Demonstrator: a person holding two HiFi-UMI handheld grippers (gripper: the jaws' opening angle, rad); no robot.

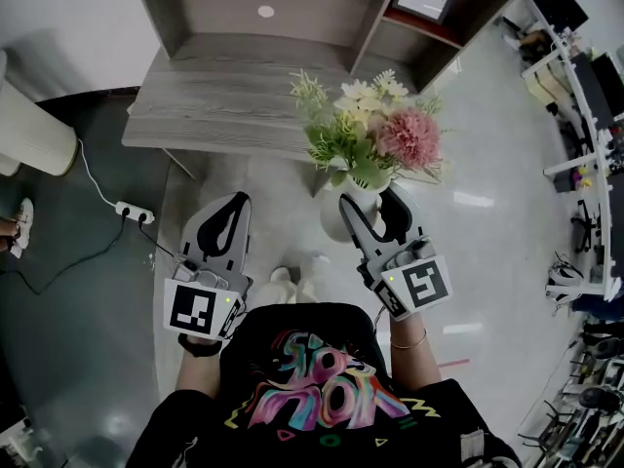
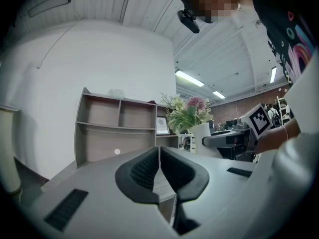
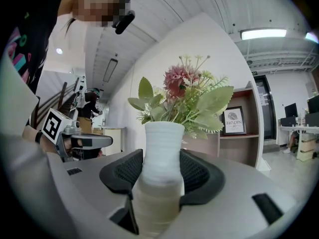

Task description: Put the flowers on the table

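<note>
Between the jaws of your right gripper (image 3: 162, 172), clamped on it, the white vase (image 3: 162, 143) of flowers (image 1: 375, 130) stands upright over the floor (image 1: 487, 252), grey table (image 1: 214, 100) straight ahead, left gripper (image 2: 159, 169) closed, empty.

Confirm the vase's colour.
White vase, with a ribbed neck; it shows best in the right gripper view.

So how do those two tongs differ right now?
The left tongs are shut and empty; the right tongs are clamped on the white vase of flowers. In the head view, the left tongs sit beside the vase, apart from it, while the right tongs hold it just short of the grey table. Both are grey and point toward the table.
</note>
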